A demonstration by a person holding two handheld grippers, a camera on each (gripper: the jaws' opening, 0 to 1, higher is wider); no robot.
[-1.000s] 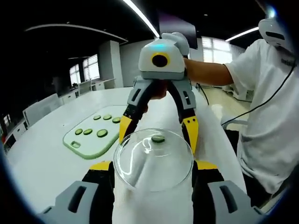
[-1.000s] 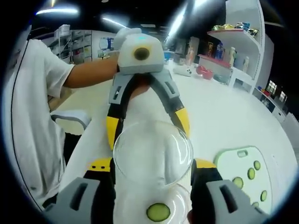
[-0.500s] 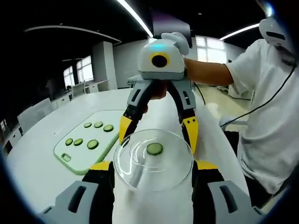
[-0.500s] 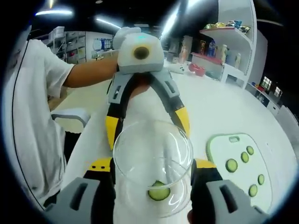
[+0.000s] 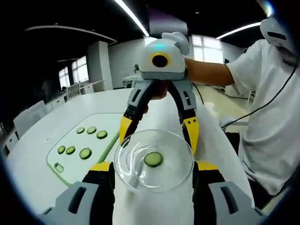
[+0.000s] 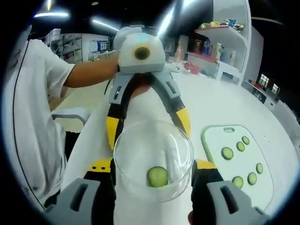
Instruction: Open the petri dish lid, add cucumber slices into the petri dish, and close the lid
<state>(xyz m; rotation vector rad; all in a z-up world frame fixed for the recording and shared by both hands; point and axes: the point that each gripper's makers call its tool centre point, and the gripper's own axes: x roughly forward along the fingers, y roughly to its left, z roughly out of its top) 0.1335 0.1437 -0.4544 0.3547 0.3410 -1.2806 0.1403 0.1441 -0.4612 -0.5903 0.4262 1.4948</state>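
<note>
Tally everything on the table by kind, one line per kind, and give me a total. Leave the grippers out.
Cucumber slices on the cutting board: 5, for example
Cucumber slices seen through the clear petri dish lid: 1
Petri dish lids: 1, held between the left gripper and the right gripper
Green cutting boards: 1
Total: 8

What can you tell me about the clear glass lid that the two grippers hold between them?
The lid is a round, shallow piece of clear glass or plastic with a low rim, and it catches ceiling reflections. It is held in the air above the white table, gripped from opposite sides by the left gripper and the right gripper; their yellow tips press on its edge. Through it one cucumber slice shows; whether the slice touches the lid cannot be told. It looks whole and clean.
</note>
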